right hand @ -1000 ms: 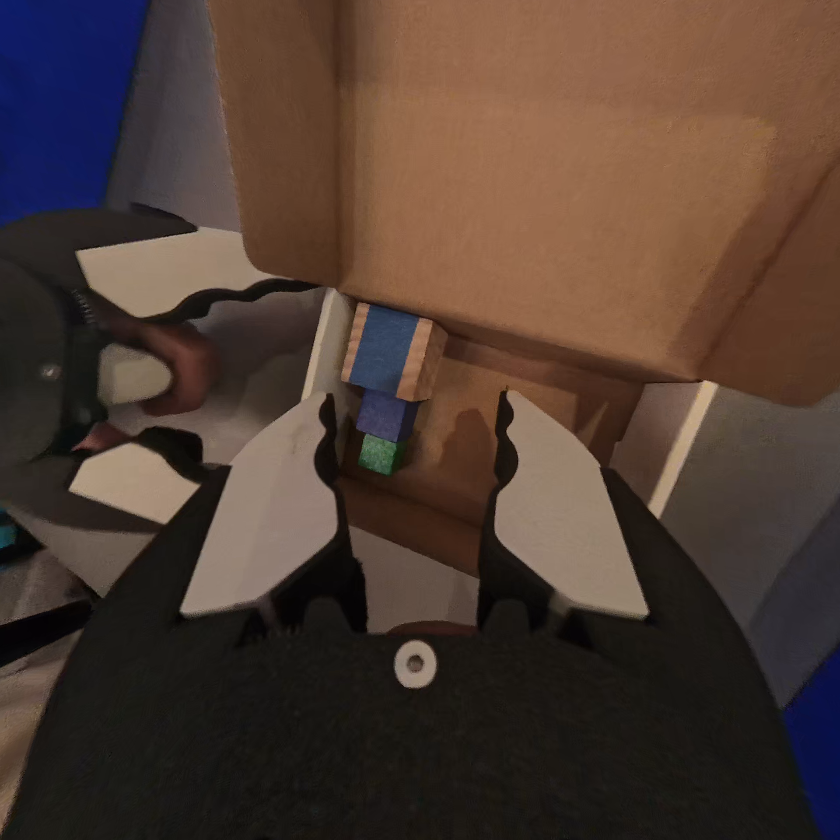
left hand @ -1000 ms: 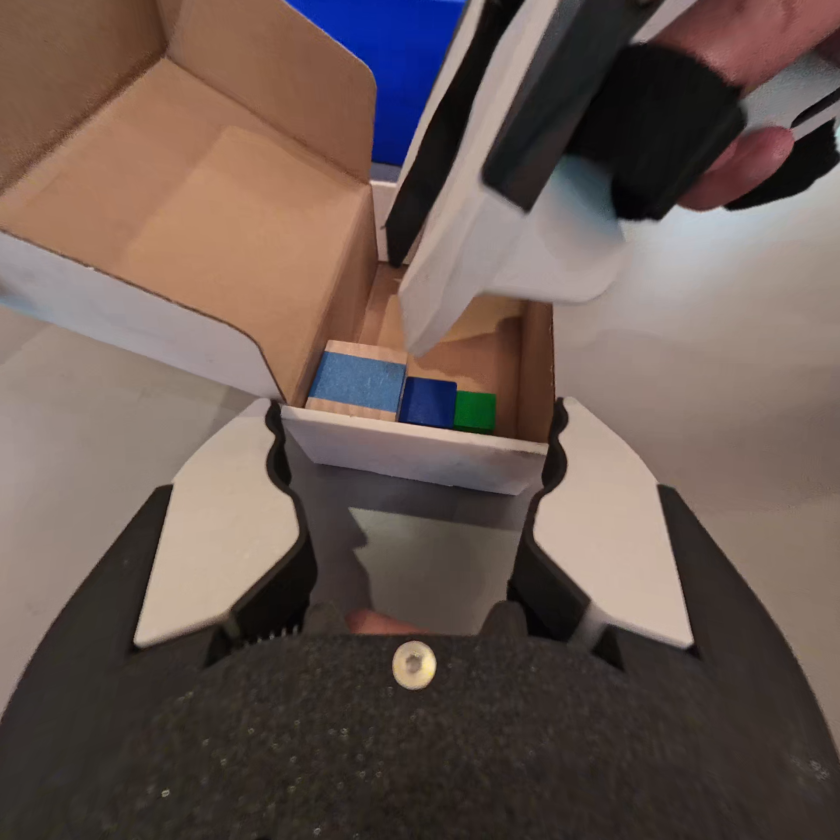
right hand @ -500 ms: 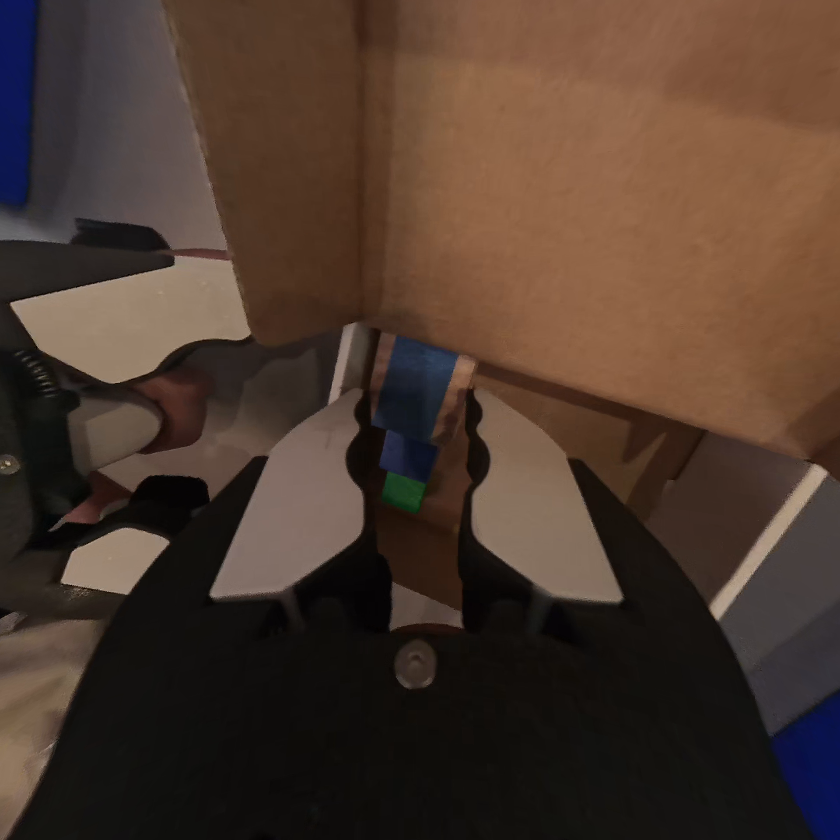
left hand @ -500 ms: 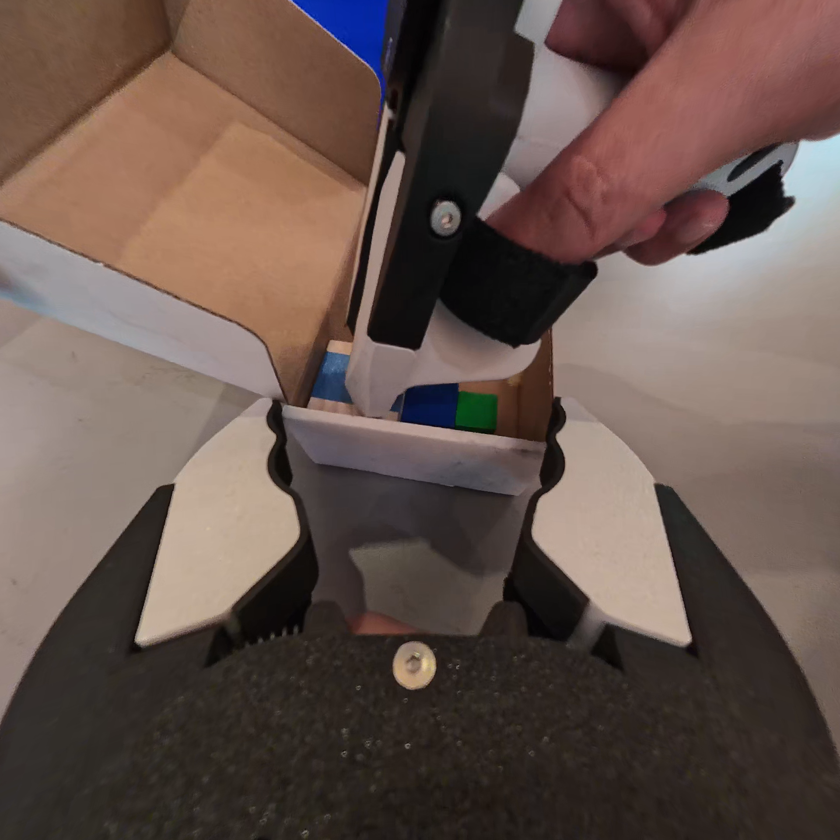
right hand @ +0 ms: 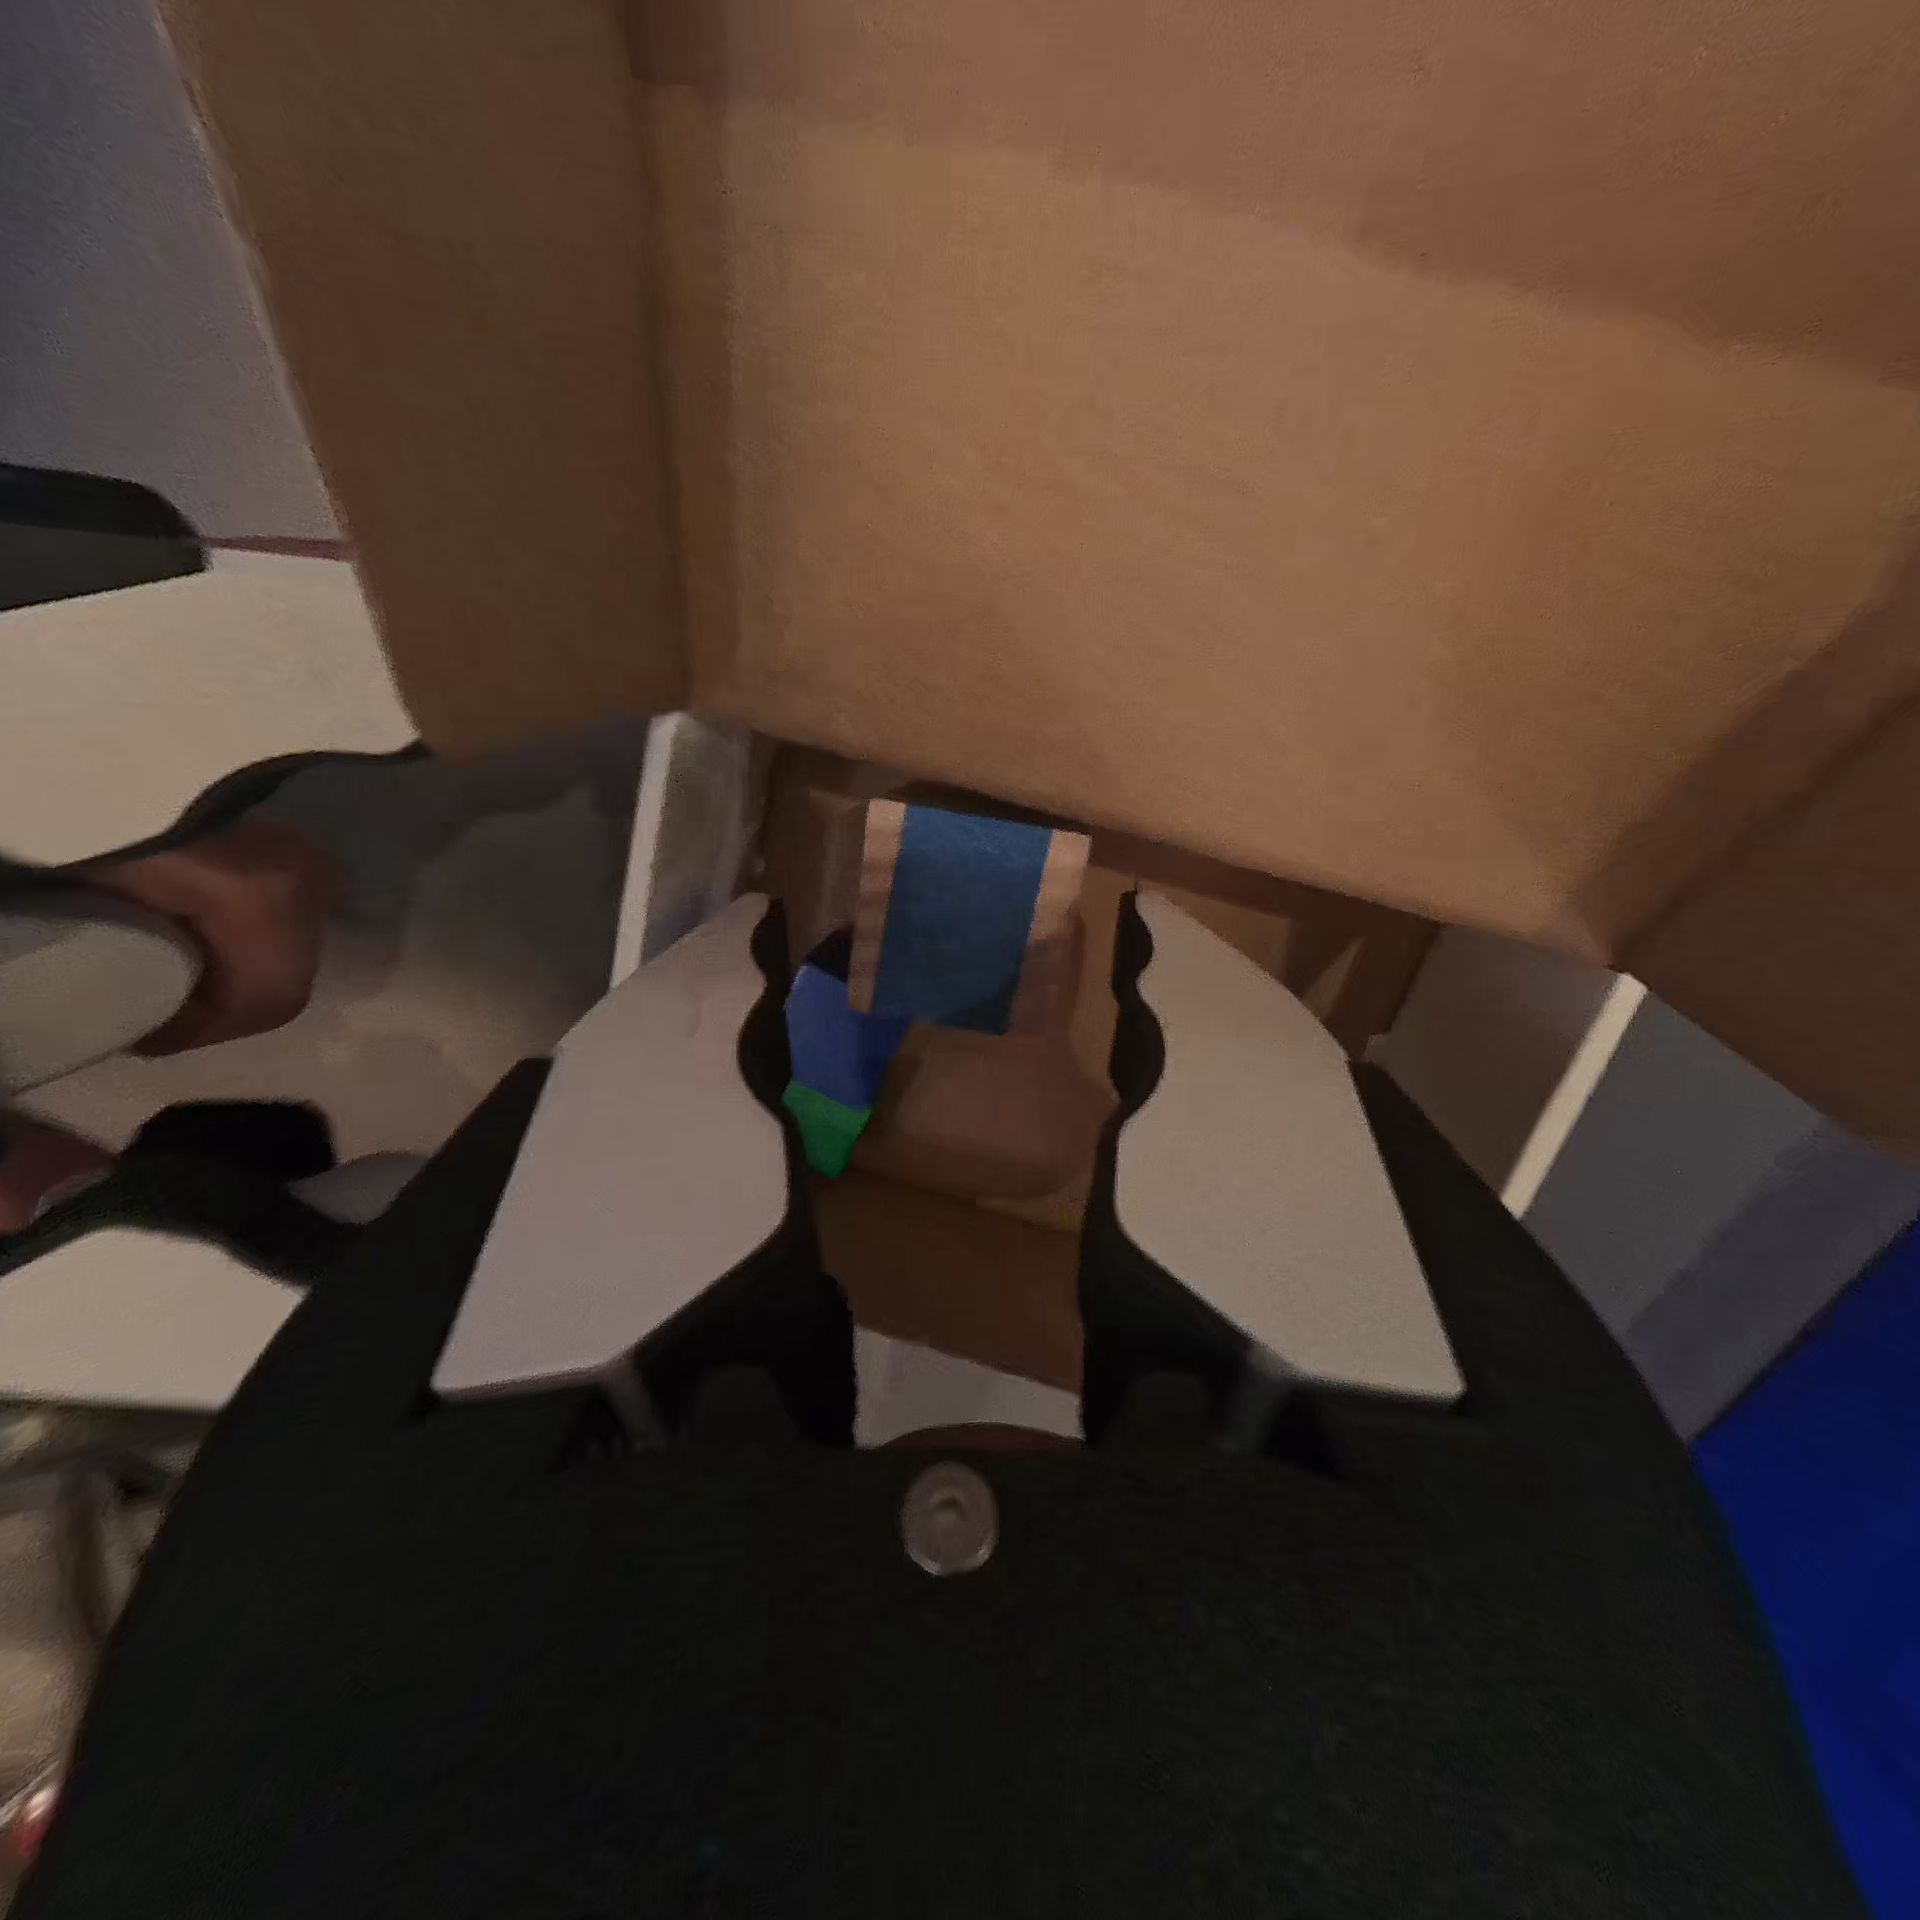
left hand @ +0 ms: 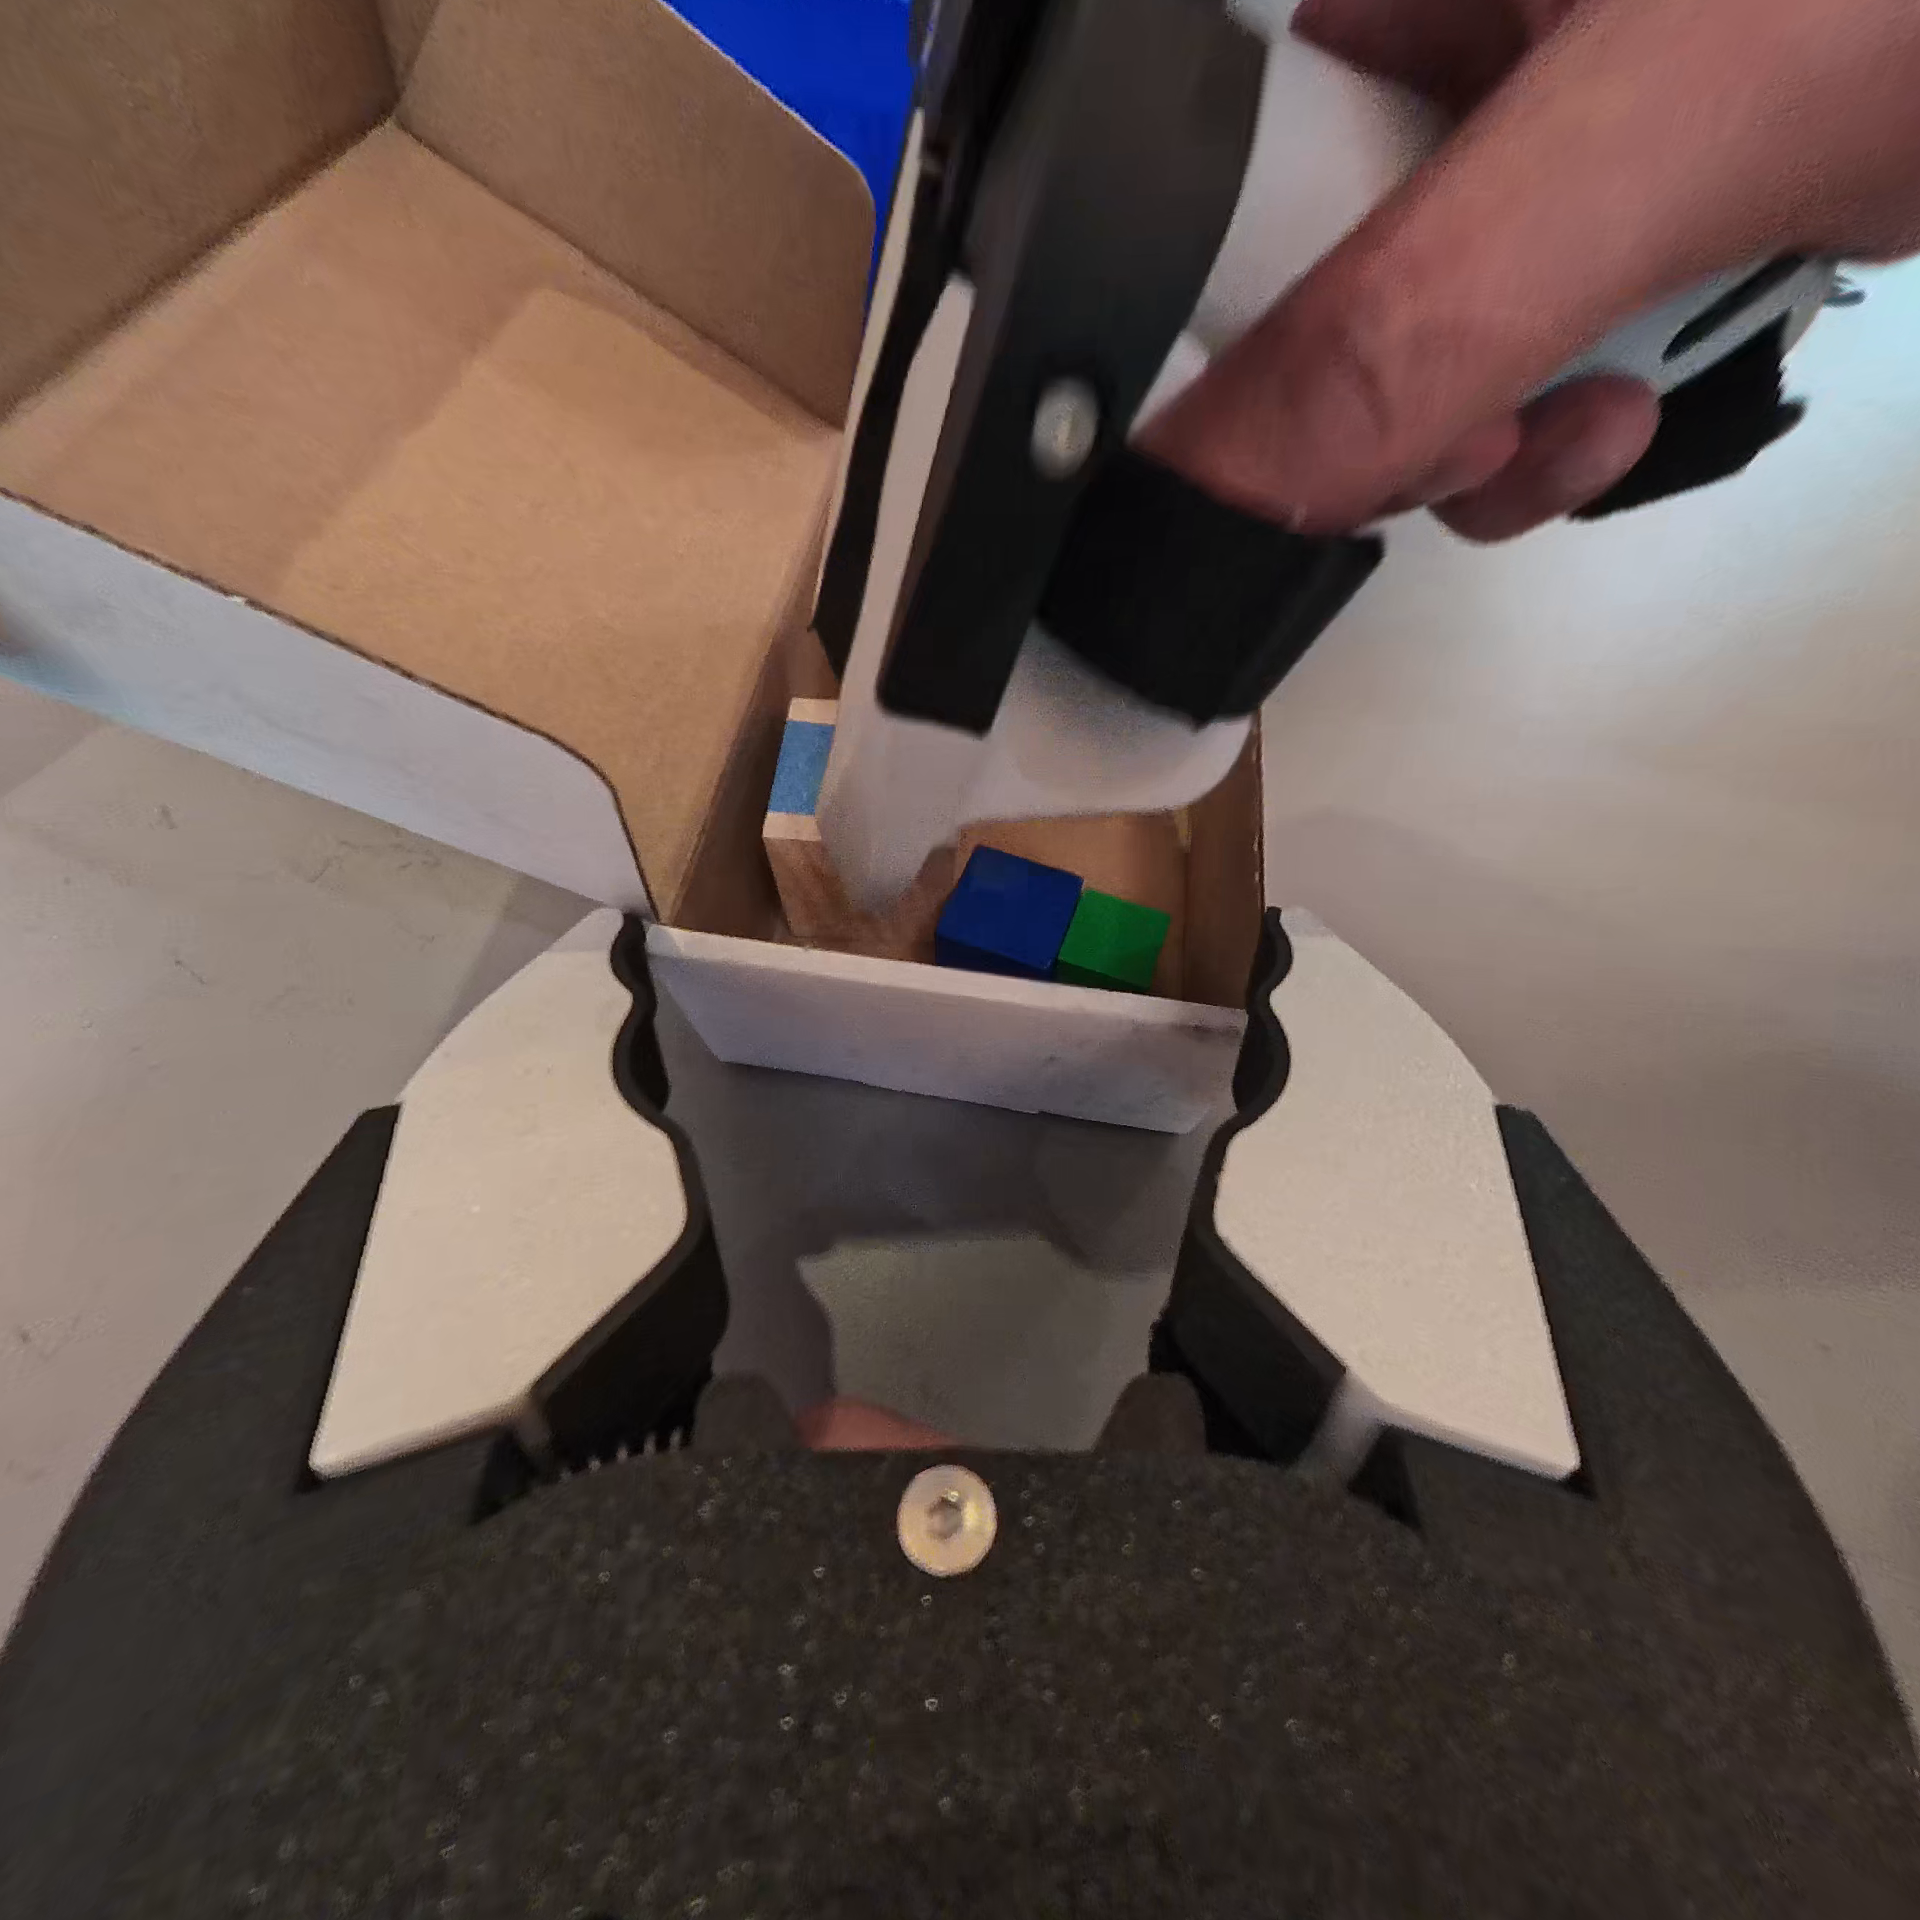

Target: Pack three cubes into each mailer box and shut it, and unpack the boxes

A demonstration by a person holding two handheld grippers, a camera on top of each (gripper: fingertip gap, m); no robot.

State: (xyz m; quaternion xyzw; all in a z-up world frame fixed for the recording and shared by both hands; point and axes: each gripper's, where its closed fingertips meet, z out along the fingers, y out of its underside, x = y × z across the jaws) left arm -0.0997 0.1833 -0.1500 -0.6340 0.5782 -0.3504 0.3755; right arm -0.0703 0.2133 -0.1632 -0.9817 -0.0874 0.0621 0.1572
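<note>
A white mailer box with a brown cardboard inside (left hand: 935, 1049) is being braced at its front corners between the widely spread jaws of the left gripper (left hand: 940, 982). Inside, a wooden cube banded with blue tape (right hand: 961, 914) is being clasped, tilted, by the right gripper (right hand: 945, 935), beside a small dark blue cube (left hand: 1003, 914) and a green cube (left hand: 1117, 940). The wood is judged light, stiff and smooth, best pinched on its bare flat sides. Actual finger contact is partly hidden, and the raised lid (left hand: 416, 343) is being cut off by the frame.
</note>
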